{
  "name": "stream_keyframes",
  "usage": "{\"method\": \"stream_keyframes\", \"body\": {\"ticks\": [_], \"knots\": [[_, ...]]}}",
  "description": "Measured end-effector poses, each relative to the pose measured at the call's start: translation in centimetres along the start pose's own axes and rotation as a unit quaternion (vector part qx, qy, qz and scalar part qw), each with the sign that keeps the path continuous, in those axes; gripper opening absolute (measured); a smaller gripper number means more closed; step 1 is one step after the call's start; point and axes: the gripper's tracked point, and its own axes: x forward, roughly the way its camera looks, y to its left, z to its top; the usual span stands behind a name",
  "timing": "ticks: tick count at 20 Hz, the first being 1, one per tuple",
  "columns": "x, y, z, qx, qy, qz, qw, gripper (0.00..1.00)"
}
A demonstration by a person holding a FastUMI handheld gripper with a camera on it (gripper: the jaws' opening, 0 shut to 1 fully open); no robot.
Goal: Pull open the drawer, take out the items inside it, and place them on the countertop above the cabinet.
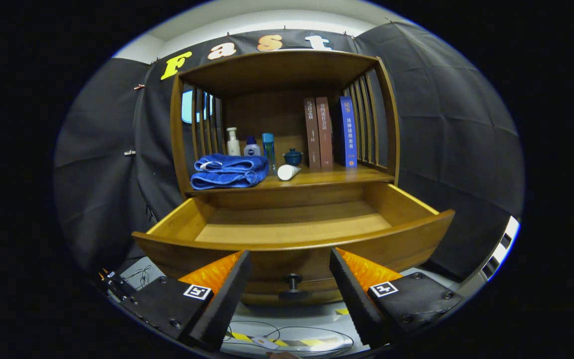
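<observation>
With the drawer (292, 227) pulled fully out of the cabinet (282, 124), we find the gripper (290, 269) spread wide and holding nothing.

We note its two fingers (227, 294) standing well apart on either side of the drawer's dark knob (293, 285), which sits between them without touching either. We see bare wooden boards across the visible part of the drawer floor; the front corner behind the curved panel is hidden from us. On the countertop (317, 178) above the drawer we record a folded blue towel (229, 172), and just beside it a white tube (287, 172) lying on its side. Behind these stand a white bottle (232, 142), a small blue-capped bottle (251, 147), a tall blue bottle (268, 147) and a small dark lidded cup (293, 156). Three upright books (329, 132) stand near the right slats.
</observation>
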Motion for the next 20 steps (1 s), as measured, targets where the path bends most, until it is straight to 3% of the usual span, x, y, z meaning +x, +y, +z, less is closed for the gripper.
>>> {"method": "stream_keyframes", "body": {"ticks": [4,10,20], "knots": [[1.8,0.5,-2.6,0.003,0.028,0.004,1.000,0.99],[3.0,0.4,-1.8,0.005,0.011,0.006,1.000,0.99],[12.2,0.9,1.3,0.004,-0.004,0.006,1.000,1.00]]}}
